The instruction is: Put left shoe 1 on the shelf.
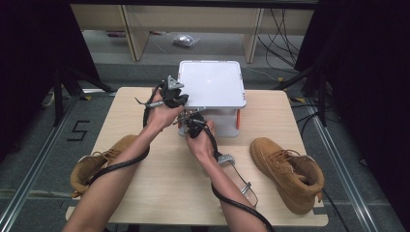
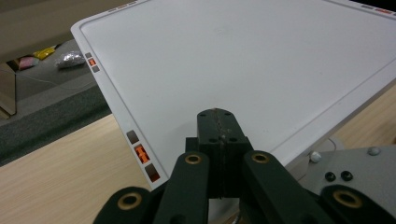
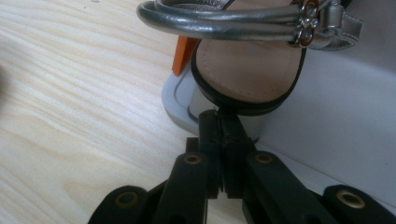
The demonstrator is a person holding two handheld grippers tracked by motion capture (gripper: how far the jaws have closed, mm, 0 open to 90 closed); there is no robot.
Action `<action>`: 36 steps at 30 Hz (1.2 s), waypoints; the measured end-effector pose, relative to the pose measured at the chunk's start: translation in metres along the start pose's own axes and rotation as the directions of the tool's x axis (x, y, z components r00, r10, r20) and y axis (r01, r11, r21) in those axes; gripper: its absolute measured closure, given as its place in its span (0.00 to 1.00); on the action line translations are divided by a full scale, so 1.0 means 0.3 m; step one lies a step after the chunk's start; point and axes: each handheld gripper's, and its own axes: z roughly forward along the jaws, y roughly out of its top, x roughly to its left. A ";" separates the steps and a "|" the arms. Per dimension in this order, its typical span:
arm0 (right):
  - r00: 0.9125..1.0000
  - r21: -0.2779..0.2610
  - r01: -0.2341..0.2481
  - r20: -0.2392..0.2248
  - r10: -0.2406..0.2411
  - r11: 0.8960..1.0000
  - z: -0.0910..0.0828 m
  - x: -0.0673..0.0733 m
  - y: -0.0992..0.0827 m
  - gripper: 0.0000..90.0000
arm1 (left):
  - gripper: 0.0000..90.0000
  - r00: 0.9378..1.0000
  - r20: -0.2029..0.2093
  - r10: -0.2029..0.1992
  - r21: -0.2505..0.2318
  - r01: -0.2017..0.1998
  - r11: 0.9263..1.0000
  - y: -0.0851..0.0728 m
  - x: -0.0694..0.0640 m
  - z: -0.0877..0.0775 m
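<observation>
We see the pale wooden desk carrying everything, and at its far middle a white two-level plastic shoe rack with orange posts. A tan suede lace-up boot lies near the desk's right edge, well apart from both sets of fingers, its toe pointing to the far side and its long axis running front to back; a second tan boot sits at the left edge, partly behind our left forearm. A clear-strapped sandal with a silver buckle lies on the desk just beside our right forearm.

From above, our left gripper sits at the rack's near-left corner. Its own view adds what the high view cannot: the fingers are pressed together with nothing between them, hovering over the top shelf's white surface.

Our right gripper reaches under that shelf. Its own view shows a silver-strapped sandal with a tan insole and black edging lying on the lower shelf, straight ahead of the fingers. Its rounded end points back at the fingers, its long axis running away from them. The fingers are closed narrow, their tips right at the sole's black edge; we cannot tell whether they pinch it.
</observation>
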 end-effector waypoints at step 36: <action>0.997 0.186 0.057 -0.071 -0.044 0.981 -0.265 -0.135 -0.090 0.61 | 0.92 1.000 -0.004 -0.008 -0.027 0.008 1.000 -0.007 0.008 -0.002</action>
